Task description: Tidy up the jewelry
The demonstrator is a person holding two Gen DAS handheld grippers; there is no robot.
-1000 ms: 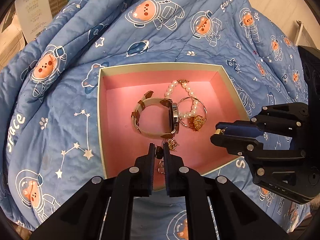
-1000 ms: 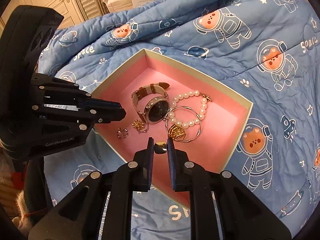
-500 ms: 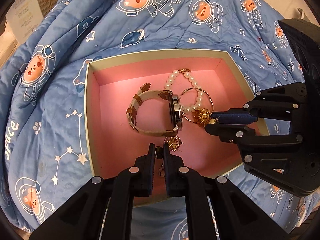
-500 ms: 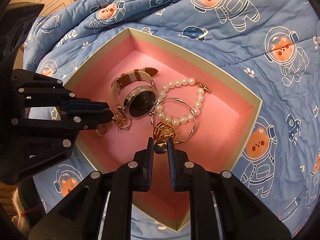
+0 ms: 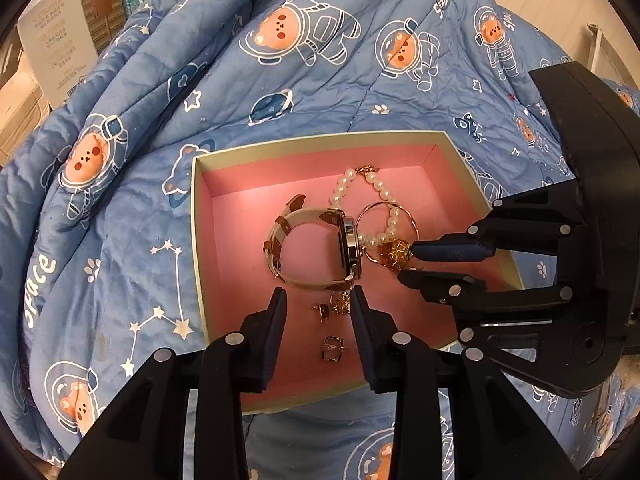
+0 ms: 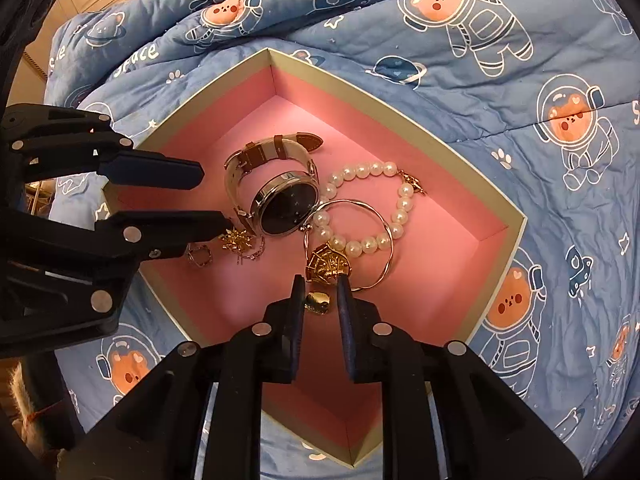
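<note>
Your left claw (image 5: 318, 300) is wide open over the near side of the pink box (image 5: 320, 142), which sits on the blue space-bear blanket (image 5: 120, 220). Your left camera shows a small gold earring (image 5: 324, 312) and a gold star charm (image 5: 342, 304) lying on the pink floor between the open fingers, not touching them. A silver ring (image 5: 332, 350) lies a bit nearer to you, also between the fingers. The watch (image 5: 316, 246) stands on its edge just past the fingertips.

Your right camera shows something the left one hardly shows: a little gold nugget (image 6: 317, 303) sitting between the fingers of your right claw (image 6: 320, 294). That claw is narrow, but I cannot tell if it pinches the nugget or the nugget just lies on the floor. Just past its tips is a gold web charm (image 6: 328, 266) on a thin bangle (image 6: 348, 242), with the pearl bracelet (image 6: 368, 208) lying across the bangle, next to the watch face.
</note>
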